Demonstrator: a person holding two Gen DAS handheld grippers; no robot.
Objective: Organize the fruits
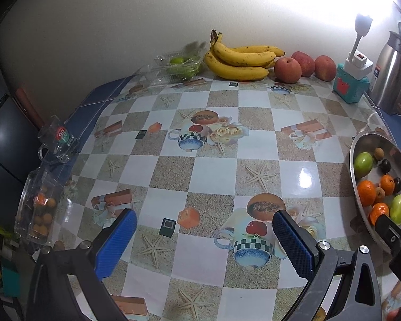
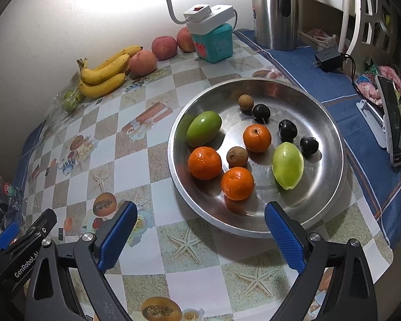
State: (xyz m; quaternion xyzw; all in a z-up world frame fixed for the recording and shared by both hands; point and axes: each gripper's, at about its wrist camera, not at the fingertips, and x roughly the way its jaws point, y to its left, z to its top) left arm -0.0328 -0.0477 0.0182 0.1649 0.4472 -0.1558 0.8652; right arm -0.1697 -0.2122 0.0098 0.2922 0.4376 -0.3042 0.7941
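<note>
A steel bowl (image 2: 320,123) stands on the patterned tablecloth and holds three oranges (image 2: 204,162), two green fruits (image 2: 288,165), three dark plums (image 2: 288,129) and two small brown fruits (image 2: 237,156). My right gripper (image 2: 200,223) hovers open just in front of the bowl's near rim, with nothing between its blue pads. In the left wrist view the same bowl (image 1: 361,144) sits at the right edge. My left gripper (image 1: 204,227) is open over the bare cloth, empty. Bananas (image 1: 240,58) and three apples (image 1: 287,69) lie along the back wall.
A clear box of green fruit (image 1: 176,65) sits left of the bananas. A clear container of small orange fruit (image 1: 40,208) and a glass mug (image 1: 57,140) stand at the left table edge. A teal box with a lamp (image 2: 214,40), a steel kettle (image 2: 275,10) and a charger (image 2: 328,58) are at the back right.
</note>
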